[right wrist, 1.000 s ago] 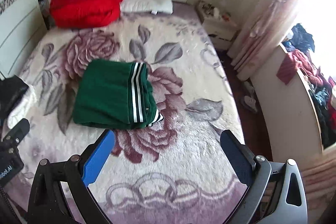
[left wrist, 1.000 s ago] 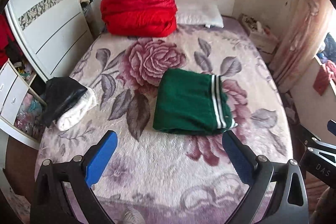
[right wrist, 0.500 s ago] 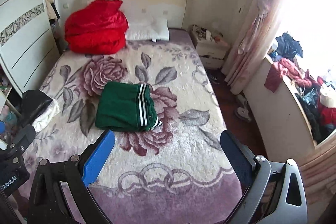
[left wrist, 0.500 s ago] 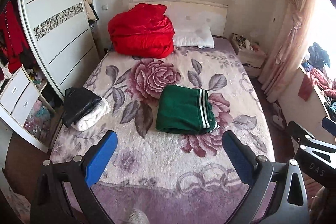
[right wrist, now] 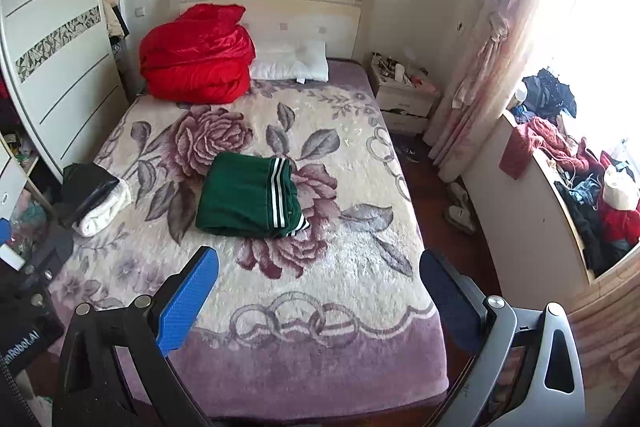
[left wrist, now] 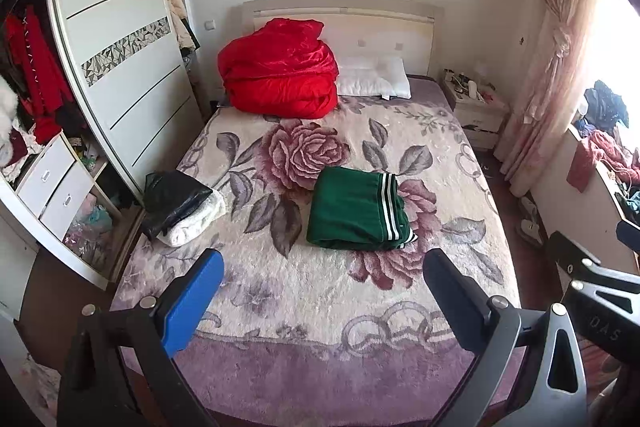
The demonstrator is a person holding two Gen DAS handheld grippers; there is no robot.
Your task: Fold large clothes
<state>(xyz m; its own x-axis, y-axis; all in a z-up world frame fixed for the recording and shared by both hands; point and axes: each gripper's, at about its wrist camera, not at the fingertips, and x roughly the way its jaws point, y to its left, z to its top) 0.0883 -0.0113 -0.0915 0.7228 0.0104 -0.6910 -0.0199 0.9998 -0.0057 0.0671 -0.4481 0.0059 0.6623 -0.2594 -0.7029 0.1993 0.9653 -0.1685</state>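
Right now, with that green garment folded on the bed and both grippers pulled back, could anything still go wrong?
Possibly. The folded green garment has a striped corner poking out at its near right edge, so the fold may loosen if it is nudged. The black and white pile lies right at the bed's left edge and might slide off. Both the left gripper and right gripper are open and empty, so nothing steadies either one.

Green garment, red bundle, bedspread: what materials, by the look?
Green garment: matte, dense knit, likely fleece or jersey; no sheen, white woven stripes along one edge.
Red bundle: glossy, satin-like shell; bright highlights on puffy folds suggest a padded quilt.
Bedspread: plush, fuzzy pile with printed roses; looks like thick fleece, though the fibre is not certain.
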